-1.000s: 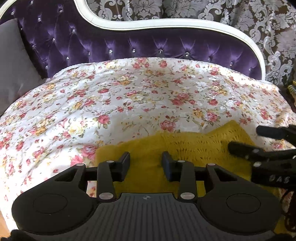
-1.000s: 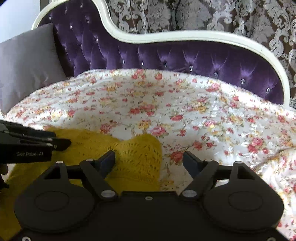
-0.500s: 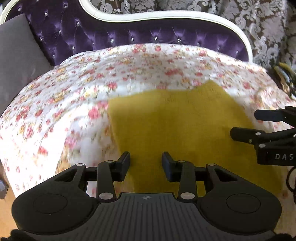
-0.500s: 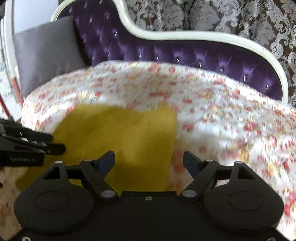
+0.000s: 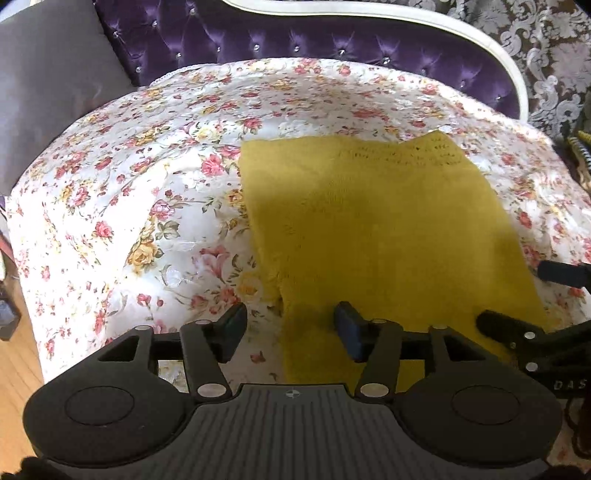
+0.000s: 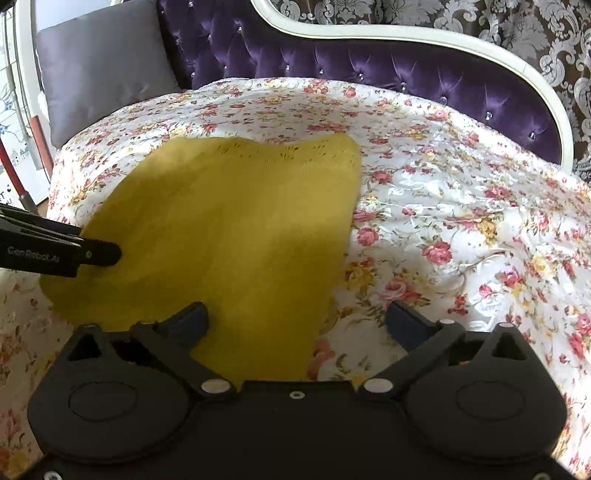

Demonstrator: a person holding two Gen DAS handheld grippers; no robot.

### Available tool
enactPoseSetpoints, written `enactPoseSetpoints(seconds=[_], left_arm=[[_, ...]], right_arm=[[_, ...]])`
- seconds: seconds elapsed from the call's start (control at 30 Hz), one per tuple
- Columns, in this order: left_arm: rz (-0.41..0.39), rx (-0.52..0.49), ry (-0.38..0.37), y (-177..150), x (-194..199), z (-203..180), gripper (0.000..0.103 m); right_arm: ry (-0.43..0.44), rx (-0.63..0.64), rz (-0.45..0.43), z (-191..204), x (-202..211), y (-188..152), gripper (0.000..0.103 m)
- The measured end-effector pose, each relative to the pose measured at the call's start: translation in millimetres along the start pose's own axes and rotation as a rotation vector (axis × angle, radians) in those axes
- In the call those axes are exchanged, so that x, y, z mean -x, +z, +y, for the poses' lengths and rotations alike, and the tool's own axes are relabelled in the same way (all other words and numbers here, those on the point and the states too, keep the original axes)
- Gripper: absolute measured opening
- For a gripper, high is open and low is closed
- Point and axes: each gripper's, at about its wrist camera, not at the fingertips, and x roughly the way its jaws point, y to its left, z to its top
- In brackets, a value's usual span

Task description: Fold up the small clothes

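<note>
A mustard-yellow knitted garment (image 5: 376, 221) lies flat on the floral bedspread (image 5: 147, 192); it also shows in the right wrist view (image 6: 229, 229). My left gripper (image 5: 290, 326) is open and empty, straddling the garment's near left edge. My right gripper (image 6: 295, 323) is open and empty, straddling the garment's near right edge. Each gripper shows in the other's view: the right one (image 5: 535, 306) at the right, the left one (image 6: 107, 253) at the left over the cloth.
A purple tufted headboard (image 6: 369, 70) with a white frame runs along the back. A grey cushion (image 6: 99, 74) leans at the far left. Wooden floor (image 5: 14, 369) shows beyond the bed's left edge. Patterned curtains (image 6: 480, 18) hang behind.
Both grippers have pulled back toward the near edge and risen, so the whole garment shows. The left jaws have opened wider.
</note>
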Motion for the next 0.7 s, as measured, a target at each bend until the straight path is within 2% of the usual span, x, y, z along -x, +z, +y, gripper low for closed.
enactPoseSetpoints(seconds=[0.1, 0.2, 0.3, 0.33, 0.4, 0.5, 0.6, 0.7], left_arm=[[0.007, 0.035, 0.005, -1, 0, 1, 0.052], [0.022, 0.108, -0.027, -1, -2, 8, 0.054], [0.032, 0.141, -0.075, 0, -4, 13, 0.063], [0.036, 0.133, -0.08, 1, -5, 12, 0.064], [0.055, 0.07, -0.086, 3, -8, 5, 0.075], [0.091, -0.011, -0.062, 7, -13, -7, 0.079], [0.089, 0.024, -0.06, 7, -13, -8, 0.079], [0.053, 0.072, -0.086, 2, -10, -2, 0.079]], right_arm=[[0.005, -0.004, 0.005, 0, 0, 0, 0.102], [0.003, -0.006, 0.01, 0, -1, 0, 0.102], [-0.004, 0.0, 0.019, 2, -2, 0, 0.103], [-0.001, -0.002, 0.022, 1, -2, 1, 0.103], [0.004, -0.004, 0.026, 0, -3, 1, 0.103], [0.018, 0.0, 0.033, -2, -5, 2, 0.103], [0.032, 0.006, 0.037, -3, -5, 3, 0.103], [0.053, 0.001, 0.031, -6, -5, 2, 0.103]])
